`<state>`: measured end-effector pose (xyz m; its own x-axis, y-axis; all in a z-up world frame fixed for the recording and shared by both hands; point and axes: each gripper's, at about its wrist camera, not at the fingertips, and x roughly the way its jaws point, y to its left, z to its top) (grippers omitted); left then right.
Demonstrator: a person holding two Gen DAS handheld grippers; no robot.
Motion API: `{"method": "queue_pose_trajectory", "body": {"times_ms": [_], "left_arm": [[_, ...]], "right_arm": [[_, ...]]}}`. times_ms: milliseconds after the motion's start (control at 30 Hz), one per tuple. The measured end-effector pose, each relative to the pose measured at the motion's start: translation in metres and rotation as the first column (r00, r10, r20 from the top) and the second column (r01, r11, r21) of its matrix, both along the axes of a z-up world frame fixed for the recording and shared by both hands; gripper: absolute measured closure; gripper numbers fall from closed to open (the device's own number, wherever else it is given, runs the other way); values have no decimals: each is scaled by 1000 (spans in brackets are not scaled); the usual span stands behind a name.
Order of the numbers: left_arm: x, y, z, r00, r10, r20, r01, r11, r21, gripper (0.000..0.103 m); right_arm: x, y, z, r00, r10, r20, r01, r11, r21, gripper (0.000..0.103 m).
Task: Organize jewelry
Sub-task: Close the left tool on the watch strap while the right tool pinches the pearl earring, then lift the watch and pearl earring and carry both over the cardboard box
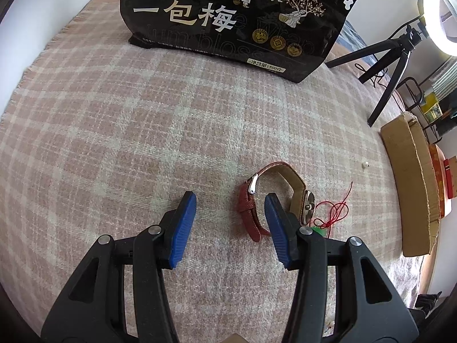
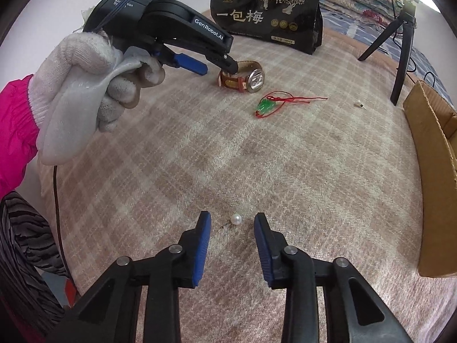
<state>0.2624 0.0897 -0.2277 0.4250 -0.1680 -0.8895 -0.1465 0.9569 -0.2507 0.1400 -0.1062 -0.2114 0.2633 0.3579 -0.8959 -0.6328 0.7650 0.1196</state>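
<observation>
A red-strapped watch (image 1: pixel 257 200) lies on its side on the plaid cloth; it also shows in the right wrist view (image 2: pixel 242 77). My left gripper (image 1: pixel 230 203) is open, its right finger beside the watch strap, nothing between the jaws. A green pendant on red cord (image 1: pixel 332 217) lies right of the watch, also in the right wrist view (image 2: pixel 267 105). A pearl earring (image 2: pixel 236 218) lies just ahead of my open right gripper (image 2: pixel 232 224), between the fingertips. A second pearl earring (image 2: pixel 358 104) lies far right, also in the left wrist view (image 1: pixel 364 165).
A black snack bag (image 1: pixel 237 20) stands at the back. An open cardboard box (image 1: pixel 411 188) sits at the right edge, also in the right wrist view (image 2: pixel 428 165). A black tripod (image 1: pixel 391 65) with a ring light stands behind. A gloved hand (image 2: pixel 94 85) holds the left gripper.
</observation>
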Motion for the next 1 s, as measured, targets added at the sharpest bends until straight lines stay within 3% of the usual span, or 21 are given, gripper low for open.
{"method": "queue_pose_trajectory", "body": {"times_ms": [333, 500, 567, 633, 1000], "left_arm": [[3, -5, -4, 1000, -10, 3, 10, 1000, 27, 54], [5, -4, -6, 1000, -6, 2, 6, 999, 39, 71], [4, -2, -6, 1000, -13, 1, 13, 999, 33, 89], [4, -3, -6, 1000, -23, 5, 22, 999, 30, 94], [-1, -5, 8, 999, -21, 38, 20, 999, 42, 96]], "right_arm": [[1, 3, -5, 1000, 24, 8, -24, 1000, -19, 89], [1, 4, -4, 999, 32, 9, -32, 999, -15, 89], [-1, 6, -3, 999, 39, 12, -39, 999, -16, 89], [-2, 9, -2, 999, 46, 18, -46, 999, -18, 89], [-3, 2, 12, 999, 20, 44, -20, 1000, 3, 89]]}}
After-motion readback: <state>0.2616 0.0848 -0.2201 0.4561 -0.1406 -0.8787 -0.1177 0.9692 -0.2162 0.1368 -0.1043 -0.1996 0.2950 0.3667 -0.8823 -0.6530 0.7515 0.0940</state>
